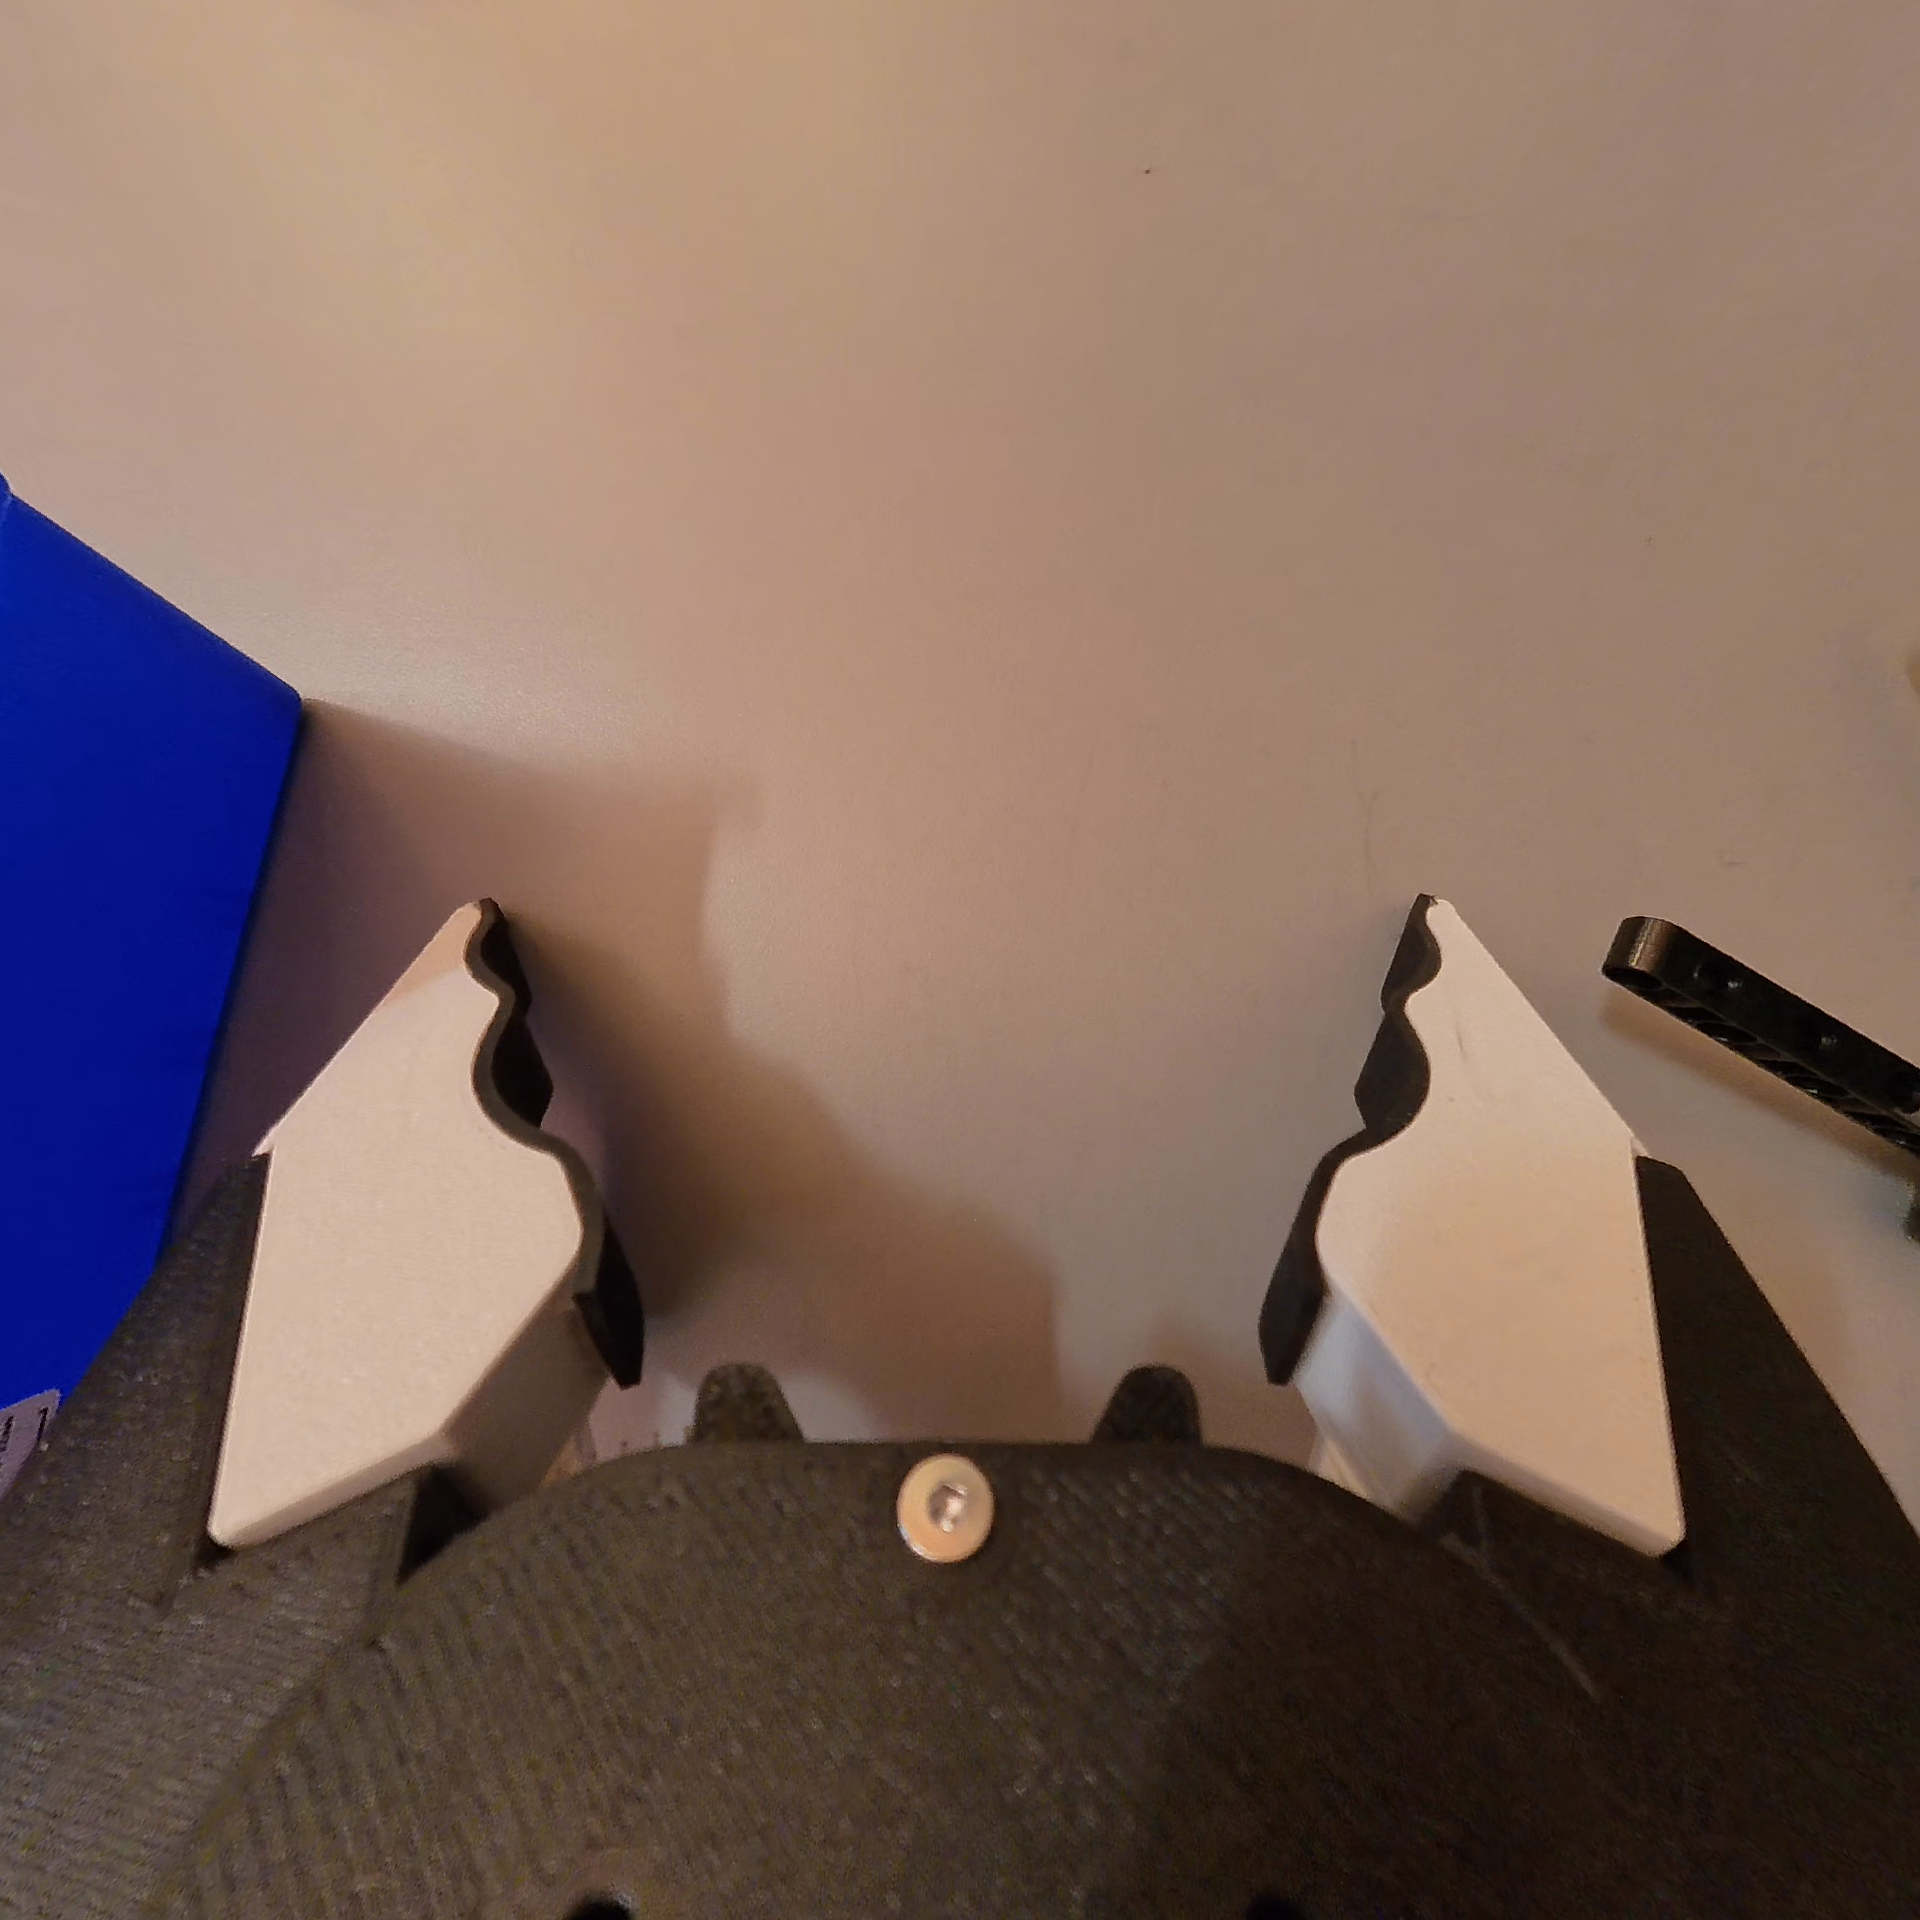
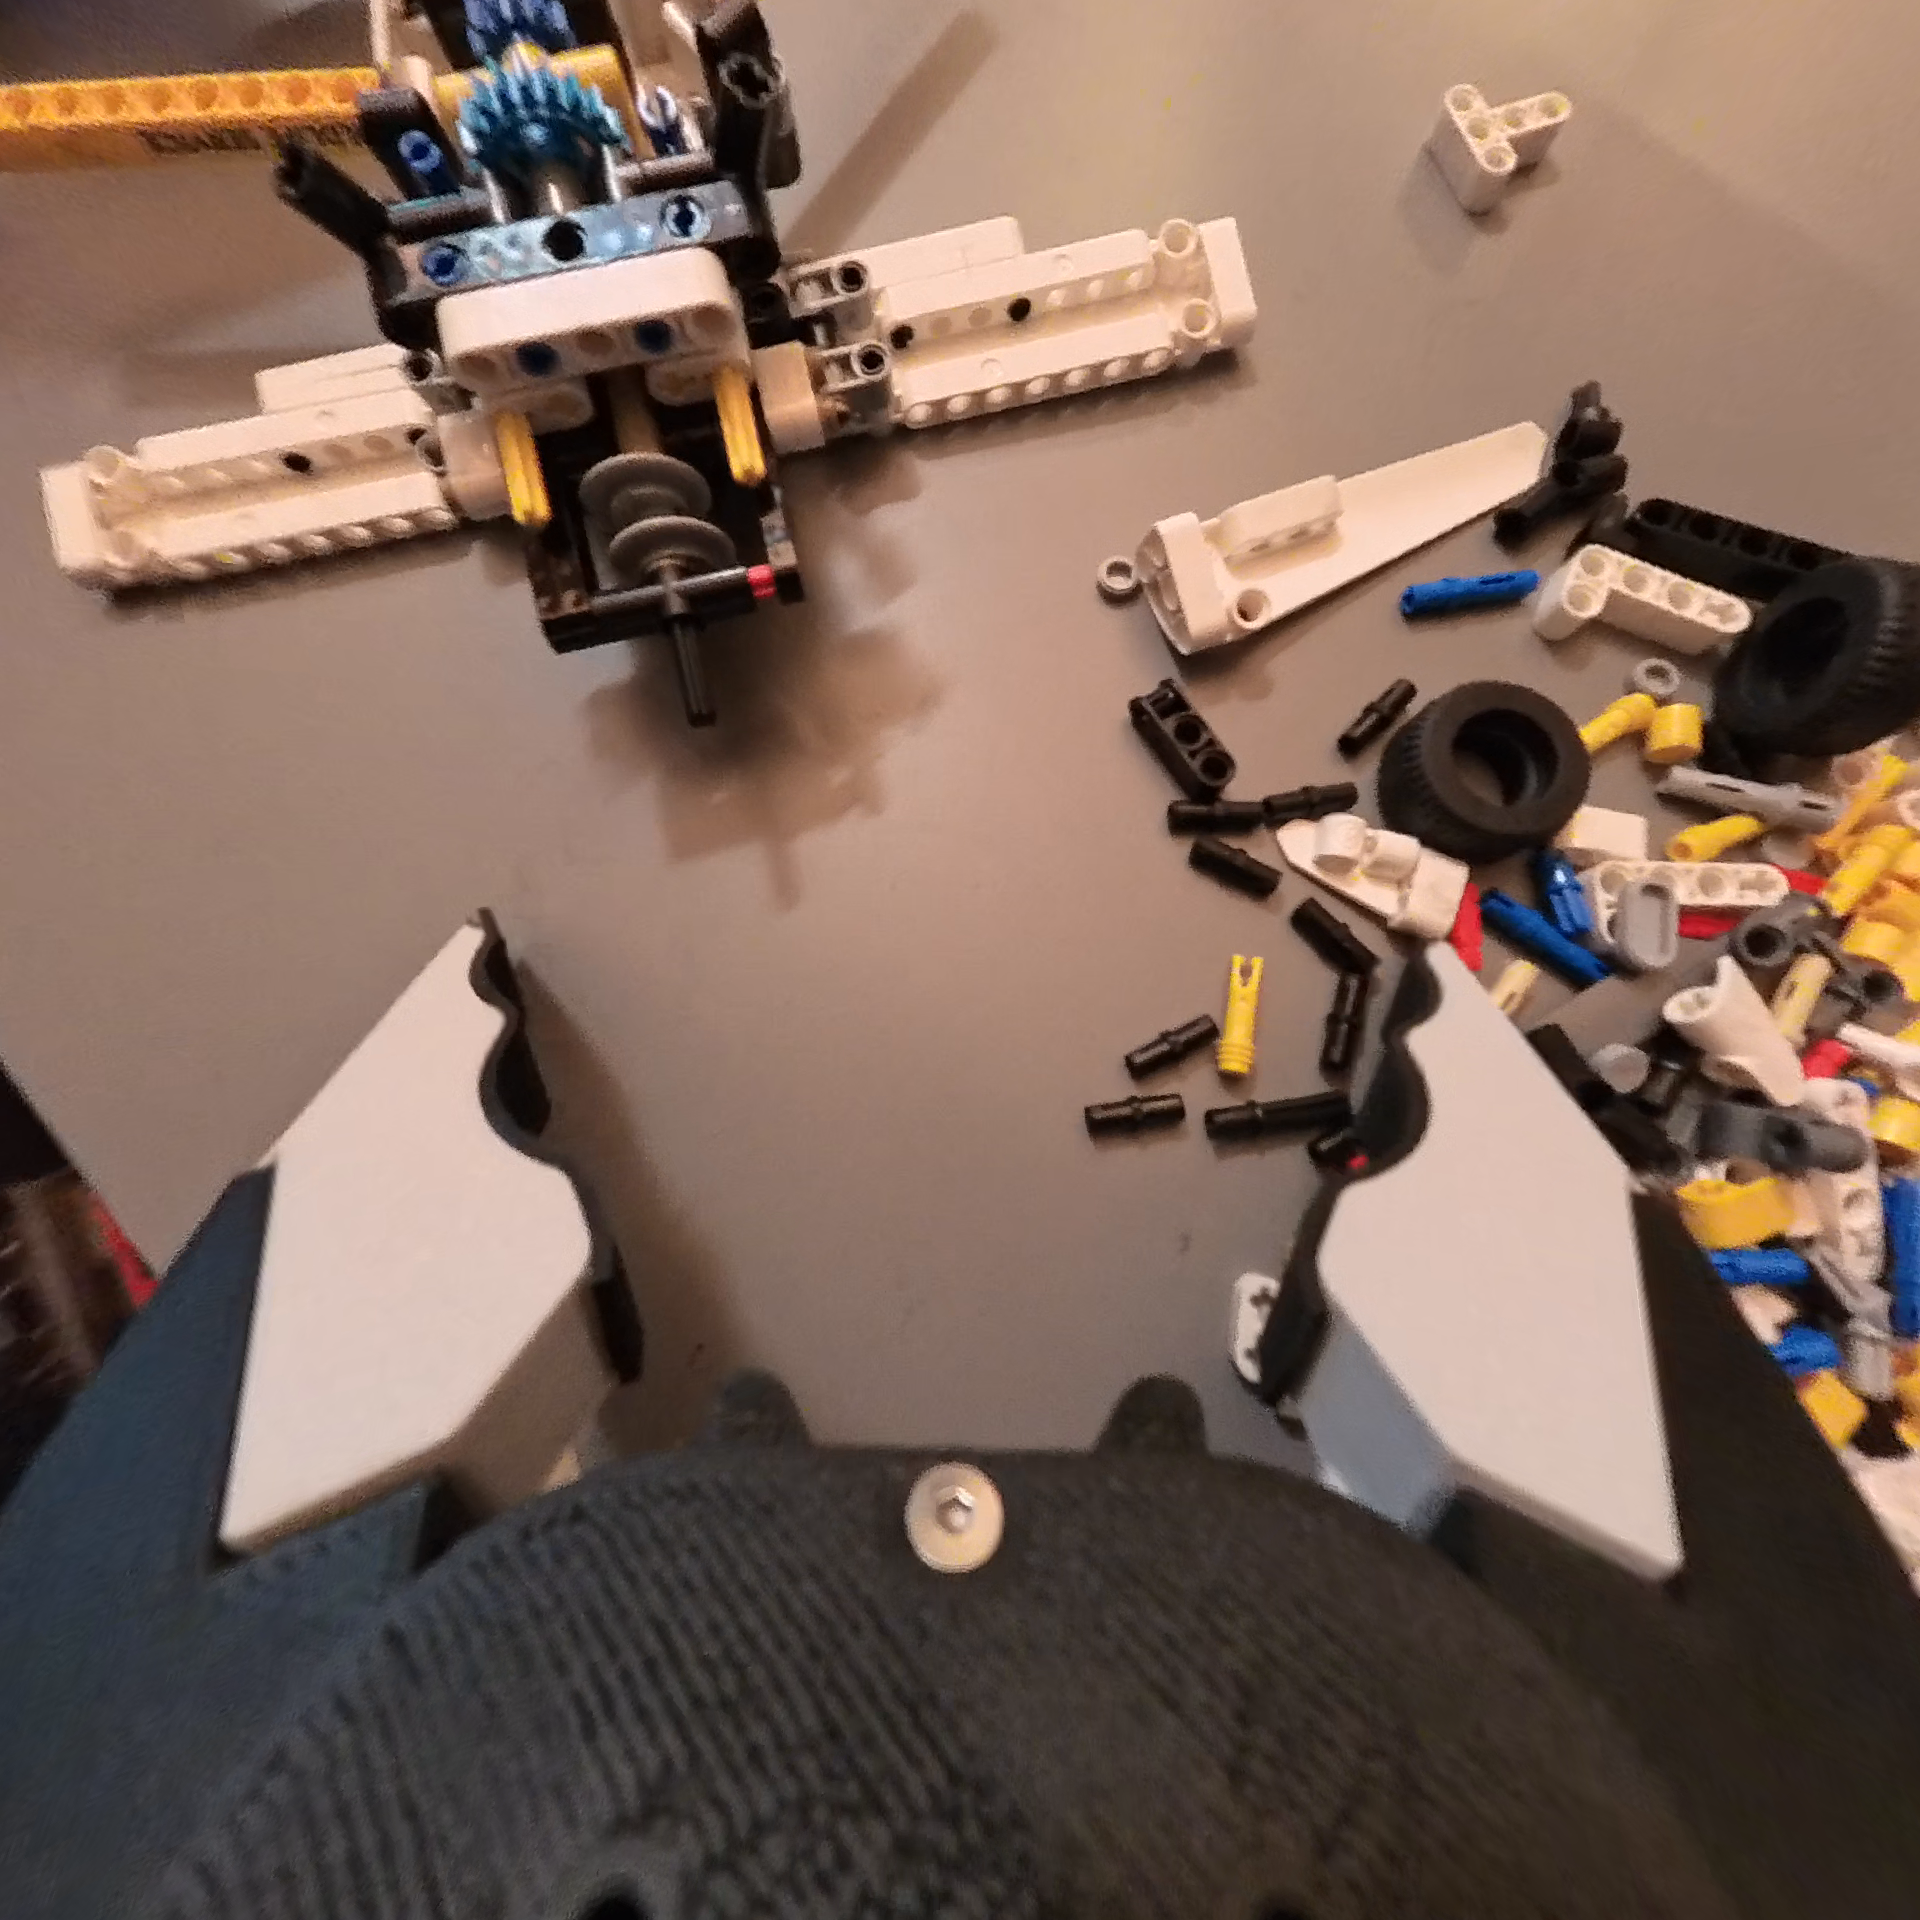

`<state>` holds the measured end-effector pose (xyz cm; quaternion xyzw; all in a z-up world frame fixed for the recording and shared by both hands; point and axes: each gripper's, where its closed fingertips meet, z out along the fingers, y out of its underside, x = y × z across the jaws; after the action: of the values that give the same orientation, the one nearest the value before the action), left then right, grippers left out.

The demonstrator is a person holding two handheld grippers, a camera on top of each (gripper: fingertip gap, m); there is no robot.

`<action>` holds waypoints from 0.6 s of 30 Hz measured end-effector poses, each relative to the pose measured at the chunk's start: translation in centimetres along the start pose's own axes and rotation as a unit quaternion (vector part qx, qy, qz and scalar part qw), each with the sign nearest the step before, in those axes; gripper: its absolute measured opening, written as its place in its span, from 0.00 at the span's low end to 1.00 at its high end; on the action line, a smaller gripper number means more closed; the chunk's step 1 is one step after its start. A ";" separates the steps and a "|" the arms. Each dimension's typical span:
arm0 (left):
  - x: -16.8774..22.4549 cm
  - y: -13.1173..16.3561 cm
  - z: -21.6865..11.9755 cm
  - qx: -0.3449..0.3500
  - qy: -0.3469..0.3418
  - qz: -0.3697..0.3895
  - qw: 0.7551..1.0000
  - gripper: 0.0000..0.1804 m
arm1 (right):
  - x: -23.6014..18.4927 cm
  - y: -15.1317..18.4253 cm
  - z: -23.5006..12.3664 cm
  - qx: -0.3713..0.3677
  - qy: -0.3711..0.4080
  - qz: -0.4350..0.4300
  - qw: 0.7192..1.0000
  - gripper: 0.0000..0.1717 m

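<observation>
Left gripper (image 1: 960, 909): fingers spread wide, nothing between the pads, only bare tabletop (image 1: 987, 468) ahead of them. Blue box (image 1: 114, 935) just outside the left finger (image 1: 416, 1195), close beside it; contact cannot be told. Black beam with holes (image 1: 1766, 1013) lies outside the right finger (image 1: 1496, 1195), near but apart, running off the right edge.

Right gripper (image 2: 956, 935): fingers also spread wide and released, holding nothing, above the grey table (image 2: 883, 1039). Between the fingers, toward the right one: a yellow pin (image 2: 1238, 1013) and several short black pins (image 2: 1172, 1044), lying loose on the table, not pressed by either pad. The right finger (image 2: 1486, 1195) overlaps the edge of a pile of loose parts (image 2: 1787, 987), yellow, blue, white, grey and red, extending outward to the right. Two black tires (image 2: 1486, 769) sit beyond that fingertip. A white wing-shaped piece (image 2: 1351, 530) lies farther ahead to the right. Well ahead of the left finger (image 2: 405, 1195) stands a half-built model (image 2: 623, 364) with white side beams, a blue gear on top and grey gears in front; a yellow beam (image 2: 177, 104) sticks out from it to the left. A small white T-shaped piece (image 2: 1496, 140) lies far ahead right.
</observation>
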<state>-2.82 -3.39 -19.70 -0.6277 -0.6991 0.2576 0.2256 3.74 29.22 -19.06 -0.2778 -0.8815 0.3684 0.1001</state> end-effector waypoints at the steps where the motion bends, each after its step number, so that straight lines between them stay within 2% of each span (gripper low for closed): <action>1: 0.0 0.0 0.0 0.000 0.000 0.000 1.000 0.87 | -0.2 -0.2 -0.2 0.009 -0.012 0.005 1.000 0.92; 5: 0.0 0.0 0.0 0.000 0.000 0.000 1.000 0.87 | -0.1 -1.9 -2.0 0.086 -0.031 0.026 0.995 0.74; 11: 0.0 0.0 0.0 0.000 0.003 0.001 1.000 0.88 | 1.0 -3.7 -4.5 0.182 0.005 0.033 0.983 0.70; 14: 0.0 0.0 0.1 -0.001 0.004 0.002 1.000 0.88 | 1.0 -4.4 -5.2 0.211 0.030 0.004 0.977 0.65; 18: 0.3 -0.4 0.5 -0.001 0.031 0.031 0.999 0.88 | 0.8 -4.8 -5.6 0.229 0.047 -0.018 0.972 0.64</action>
<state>-3.47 -3.13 -19.78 -0.6570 -0.6724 0.2437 0.2384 3.20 30.29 -11.72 -0.2488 -0.7726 0.5454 0.2091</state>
